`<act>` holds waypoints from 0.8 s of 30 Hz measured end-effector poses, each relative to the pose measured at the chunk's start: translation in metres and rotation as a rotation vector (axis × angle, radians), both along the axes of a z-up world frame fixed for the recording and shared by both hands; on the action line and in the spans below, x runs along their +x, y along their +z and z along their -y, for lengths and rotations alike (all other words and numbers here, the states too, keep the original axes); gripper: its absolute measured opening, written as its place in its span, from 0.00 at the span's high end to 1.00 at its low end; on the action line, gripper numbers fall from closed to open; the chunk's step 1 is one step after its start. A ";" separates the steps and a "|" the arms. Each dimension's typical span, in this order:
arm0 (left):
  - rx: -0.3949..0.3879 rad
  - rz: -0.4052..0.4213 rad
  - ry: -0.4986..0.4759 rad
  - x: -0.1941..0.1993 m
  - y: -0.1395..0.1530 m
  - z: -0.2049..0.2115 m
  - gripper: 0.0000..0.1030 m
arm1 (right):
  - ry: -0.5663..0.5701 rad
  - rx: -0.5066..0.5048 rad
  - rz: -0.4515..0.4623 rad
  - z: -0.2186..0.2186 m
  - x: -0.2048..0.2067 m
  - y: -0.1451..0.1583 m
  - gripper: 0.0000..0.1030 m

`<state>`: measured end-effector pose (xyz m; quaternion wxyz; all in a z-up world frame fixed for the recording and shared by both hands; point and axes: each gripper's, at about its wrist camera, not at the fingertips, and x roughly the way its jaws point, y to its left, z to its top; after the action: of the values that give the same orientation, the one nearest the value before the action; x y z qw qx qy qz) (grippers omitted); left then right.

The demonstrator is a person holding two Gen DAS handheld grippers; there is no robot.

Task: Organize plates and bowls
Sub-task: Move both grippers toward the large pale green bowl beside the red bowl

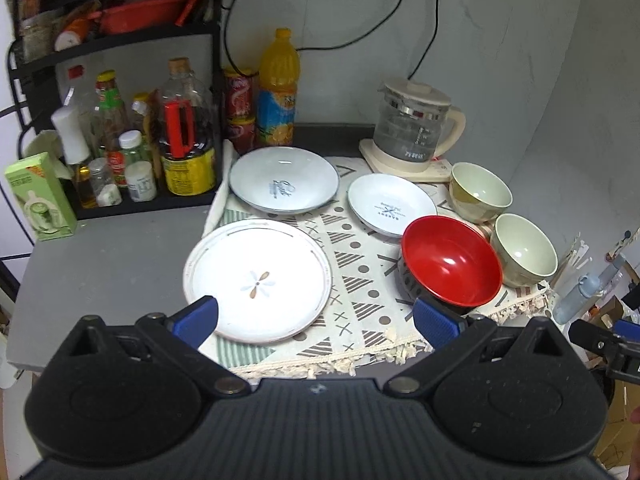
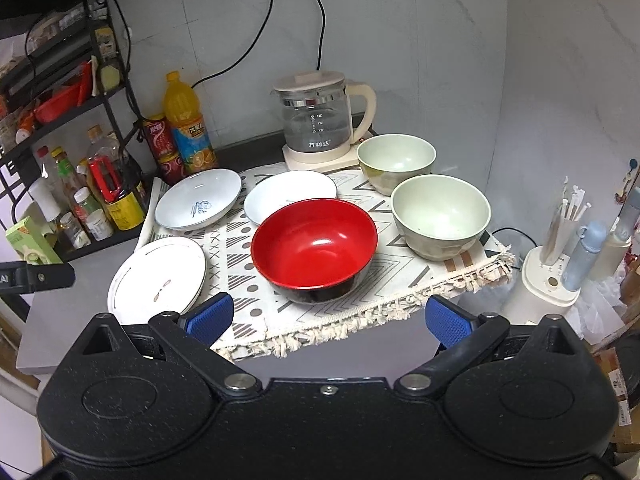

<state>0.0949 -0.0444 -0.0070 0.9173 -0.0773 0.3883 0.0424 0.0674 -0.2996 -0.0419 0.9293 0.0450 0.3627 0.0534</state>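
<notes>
A patterned cloth [image 1: 360,280] [image 2: 240,272] holds the dishes. A flat white plate [image 1: 258,280] [image 2: 158,276] lies front left. Two deep white plates sit behind it: a larger one [image 1: 284,179] [image 2: 198,199] and a smaller one [image 1: 392,204] [image 2: 288,194]. A red bowl [image 1: 452,260] [image 2: 314,246] stands front centre-right. Two pale green bowls stand to the right, one far [image 1: 480,191] [image 2: 396,160], one near [image 1: 524,249] [image 2: 440,214]. My left gripper [image 1: 314,320] is open and empty above the cloth's front edge. My right gripper [image 2: 328,318] is open and empty before the red bowl.
A glass kettle [image 1: 414,128] [image 2: 316,120] stands at the back. An orange juice bottle [image 1: 278,88] [image 2: 186,128] and red cans [image 1: 240,108] stand beside a black rack of bottles [image 1: 120,140]. A green carton [image 1: 38,196] stands left. A chopstick holder [image 2: 548,272] stands right.
</notes>
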 end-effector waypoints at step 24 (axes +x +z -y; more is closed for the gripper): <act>-0.018 -0.151 -0.089 0.166 -0.039 0.024 0.00 | -0.082 -0.010 -0.151 0.040 0.126 -0.033 0.00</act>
<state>0.2614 -0.0681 -0.0465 0.8857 -0.0650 0.4596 0.0039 0.1938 -0.3395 -0.0751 0.9008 0.0588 0.4301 0.0101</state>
